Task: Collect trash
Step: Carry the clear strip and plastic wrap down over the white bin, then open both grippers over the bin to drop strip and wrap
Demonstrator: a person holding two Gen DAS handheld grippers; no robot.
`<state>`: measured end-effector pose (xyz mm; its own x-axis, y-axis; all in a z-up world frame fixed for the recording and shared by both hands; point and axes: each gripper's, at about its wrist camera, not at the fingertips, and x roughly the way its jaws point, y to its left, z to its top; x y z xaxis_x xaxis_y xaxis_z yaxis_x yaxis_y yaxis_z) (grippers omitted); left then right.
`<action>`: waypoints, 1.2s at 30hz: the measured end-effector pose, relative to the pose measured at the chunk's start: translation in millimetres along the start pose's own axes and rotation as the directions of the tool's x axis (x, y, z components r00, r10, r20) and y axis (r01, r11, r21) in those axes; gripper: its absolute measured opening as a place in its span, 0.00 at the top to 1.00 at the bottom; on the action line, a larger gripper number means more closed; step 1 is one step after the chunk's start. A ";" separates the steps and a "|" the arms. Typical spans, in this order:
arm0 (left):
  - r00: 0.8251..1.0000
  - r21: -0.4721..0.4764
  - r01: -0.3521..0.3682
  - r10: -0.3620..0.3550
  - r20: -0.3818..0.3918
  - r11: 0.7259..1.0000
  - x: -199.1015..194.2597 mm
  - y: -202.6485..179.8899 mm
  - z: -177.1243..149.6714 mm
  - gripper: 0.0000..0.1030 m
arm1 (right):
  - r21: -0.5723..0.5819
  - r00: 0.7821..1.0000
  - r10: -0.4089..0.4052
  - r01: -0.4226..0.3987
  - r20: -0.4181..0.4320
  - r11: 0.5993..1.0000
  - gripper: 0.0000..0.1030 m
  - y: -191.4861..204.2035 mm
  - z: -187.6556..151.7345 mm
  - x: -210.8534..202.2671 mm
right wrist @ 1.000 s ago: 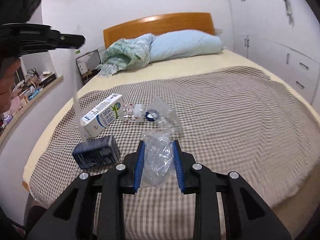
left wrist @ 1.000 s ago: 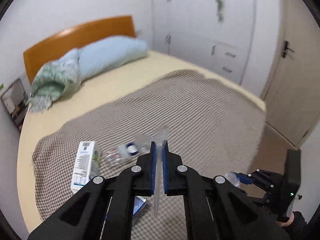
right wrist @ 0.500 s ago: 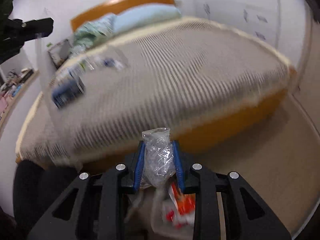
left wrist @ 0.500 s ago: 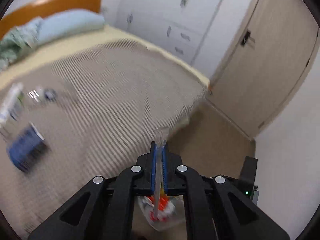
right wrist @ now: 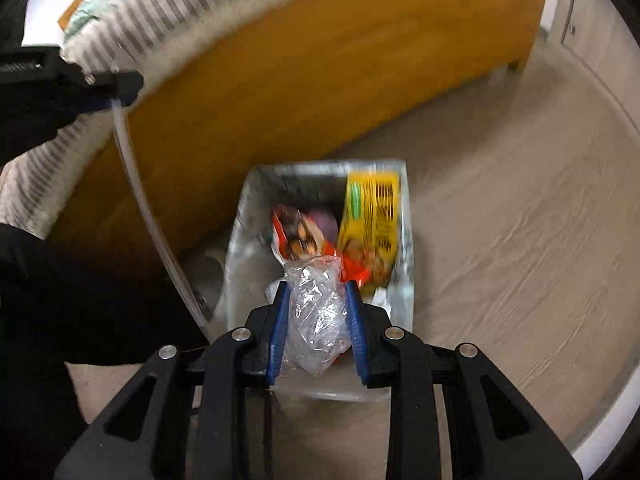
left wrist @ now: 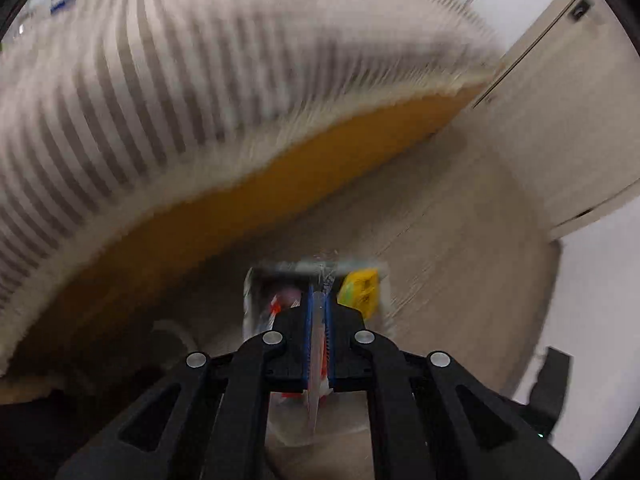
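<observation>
Fingers of the left gripper (left wrist: 319, 300) stand pressed together on a thin clear plastic strip (left wrist: 316, 360), which runs lengthwise between the blue pads and, seen from the right wrist, hangs as a long pale band (right wrist: 156, 216) from that gripper's tip (right wrist: 120, 84) down toward the floor. Fingers of the right gripper (right wrist: 316, 296) pinch a crumpled clear plastic bag (right wrist: 316, 308), which fills the gap between them, its knotted top standing just past the fingertips. Directly beyond and below both sets of fingers sits a translucent rectangular trash bin (right wrist: 404, 208) on the pale wood-grain floor (right wrist: 520, 220). Inside it lie a yellow snack packet (right wrist: 372, 204), upright against the wall to the right of the fingers, and a red and white wrapper (right wrist: 296, 236) ahead of the fingertips. Beyond the bin runs the orange wooden bed frame (right wrist: 300, 60), with a striped bed cover (left wrist: 160, 80) overhanging its upper edge. Both views are motion-blurred, so finer details of the bin's contents cannot be told.
</observation>
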<state>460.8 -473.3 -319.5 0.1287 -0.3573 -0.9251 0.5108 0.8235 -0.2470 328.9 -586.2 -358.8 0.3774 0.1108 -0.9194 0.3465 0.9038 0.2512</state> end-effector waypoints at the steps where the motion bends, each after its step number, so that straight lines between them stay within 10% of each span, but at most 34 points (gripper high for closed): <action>1: 0.999 -0.039 -0.015 0.013 -0.043 0.999 15.4 4.8 -2.7 0.97 | 0.005 1.000 -0.001 0.001 -0.020 1.000 0.73 -2.6 -3.3 9.9; 14: 0.955 -0.005 -0.167 0.161 -0.247 0.986 115.0 7.0 -34.2 0.95 | 0.094 0.989 0.022 -0.008 -0.147 0.996 0.72 -25.3 -41.1 82.1; 16: 0.954 0.002 -0.189 0.184 -0.238 0.982 117.6 7.9 -34.5 0.69 | 0.122 0.988 0.006 0.013 -0.152 0.992 0.64 -29.3 -47.2 87.6; 21: 0.955 0.022 -0.179 0.179 -0.237 0.984 119.9 5.8 -35.6 0.41 | 0.162 0.977 -0.031 0.066 -0.210 0.985 0.41 -33.9 -59.5 101.1; 36: 0.946 0.172 -0.173 0.212 -0.246 0.970 102.5 -14.3 -44.7 0.36 | 0.197 0.993 -0.088 0.102 -0.078 0.975 0.38 -48.3 -33.2 36.1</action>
<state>428.6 -501.9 -423.7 0.0213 -0.0551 -0.9983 0.6193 0.7846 -0.0301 297.4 -612.2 -414.2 0.2772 0.0633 -0.9587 0.5458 0.8108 0.2113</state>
